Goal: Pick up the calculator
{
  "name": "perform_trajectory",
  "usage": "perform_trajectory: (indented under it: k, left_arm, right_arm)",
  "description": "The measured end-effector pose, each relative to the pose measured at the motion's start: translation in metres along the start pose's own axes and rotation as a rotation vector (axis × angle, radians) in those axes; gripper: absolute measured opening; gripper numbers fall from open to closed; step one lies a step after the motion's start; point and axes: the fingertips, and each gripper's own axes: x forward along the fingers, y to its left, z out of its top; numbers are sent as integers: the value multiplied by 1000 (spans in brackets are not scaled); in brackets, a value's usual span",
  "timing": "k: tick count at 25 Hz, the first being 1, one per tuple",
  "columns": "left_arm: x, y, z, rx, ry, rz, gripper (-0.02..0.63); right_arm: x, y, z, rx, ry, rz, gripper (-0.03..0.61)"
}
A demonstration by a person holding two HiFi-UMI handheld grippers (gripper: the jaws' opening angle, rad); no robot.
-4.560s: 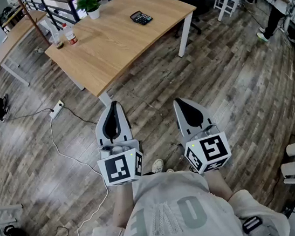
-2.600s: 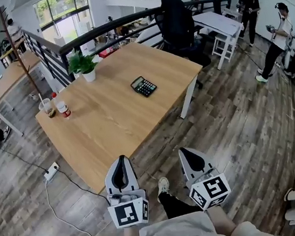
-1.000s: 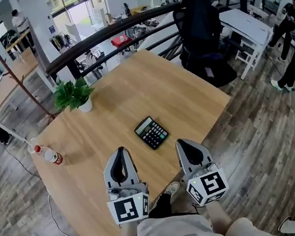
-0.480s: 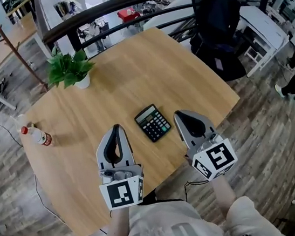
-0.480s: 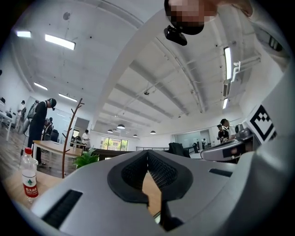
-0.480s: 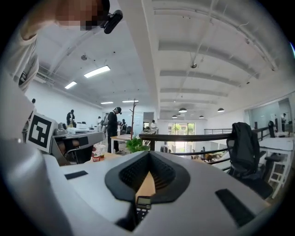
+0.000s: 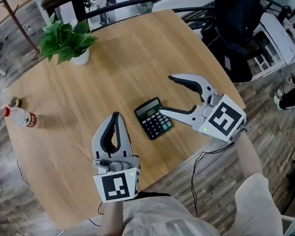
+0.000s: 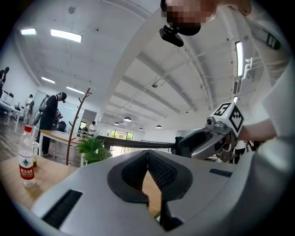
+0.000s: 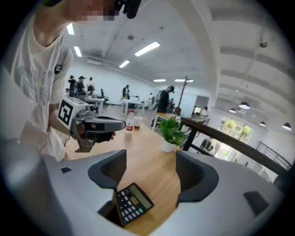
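Wooden table (image 7: 129, 63) in an open-plan office, viewed from its near edge; railing, chairs and other desks lie beyond.

Change noted: over the preceding seconds the person has walked up from the bare floor to the table, and both grippers are now over the tabletop. The right gripper (image 7: 166, 93) has rolled onto its side, and its jaws, closed a moment ago, have just been opening and now stand wide apart. The left gripper (image 7: 115, 115) is clenched: its own view shows the pads meeting with nothing between them.

Task item: the calculator (image 7: 154, 118) lies flat on the table, keys up, near the front edge and between the two grippers. In the right gripper view it sits low in the open gap, toward one jaw. The head view shows the lower jaw just beside or over its far right corner. Contact cannot be confirmed, and no pad presses on it.

Assessment: approach complete, jaws readied, grasp not yet made. The item is thin and flat, so one jaw probably has to get under an edge.

Containers:
- White pot (image 7: 80, 57), far left of the table, holds a green leafy plant.
- Clear bottle (image 7: 21, 117) with a red cap stands at the left edge; fill level cannot be determined.
- Small cup (image 7: 13, 102) just beside it; contents cannot be determined.
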Motion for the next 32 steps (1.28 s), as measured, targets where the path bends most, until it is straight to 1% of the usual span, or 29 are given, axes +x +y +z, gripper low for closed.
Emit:
perform_trajectory:
  k: [1, 3, 5, 7, 10, 13, 17, 18, 20, 23, 25, 27, 28, 30, 32]
  left_arm:
    - [4, 1, -6, -7, 7, 4, 9]
    - [8, 0, -20, -22, 52, 18, 9]
    - [10, -3, -33, -17, 88, 17, 9]
    - [13, -6, -45, 2, 114, 2, 9]
    - [15, -10, -64, 7, 163, -10, 9]
    - [20, -10, -76, 21, 180, -15, 9]
    - [24, -6, -92, 9, 207, 6, 9]
    - [24, -4, -97, 4, 214, 13, 9]
    - [24, -1, -104, -4, 229, 20, 9]
    - [27, 2, -112, -16, 245, 24, 9]
    - [28, 2, -116, -20, 254, 22, 9]
    - [29, 3, -119, -24, 260, 19, 9]
    - [29, 3, -120, -27, 262, 18, 9]
    - [30, 4, -124, -39, 269, 14, 9]
    - [29, 4, -127, -45, 274, 9, 9]
  right_arm:
    - [10, -2, -4, -30, 39, 52, 311]
    - [30, -6, -17, -105, 126, 170, 311]
    - [46, -8, -32, -140, 214, 299, 311]
    - [61, -9, -48, -134, 304, 432, 311]
    - [79, -4, -74, -137, 435, 630, 310]
    - [93, 2, -104, -118, 579, 797, 310]
    - [110, 10, -152, -170, 755, 946, 308]
    - [112, 14, -163, -170, 790, 983, 308]
    - [113, 24, -181, -136, 861, 1068, 307]
    - [107, 39, -198, -51, 978, 1218, 305]
    - [104, 49, -205, 4, 1030, 1303, 304]
    - [102, 56, -211, 35, 1068, 1363, 300]
    - [101, 58, -214, 48, 1093, 1387, 288]
    - [102, 61, -221, 57, 1132, 1407, 201]
    - [104, 63, -226, 42, 1139, 1406, 146]
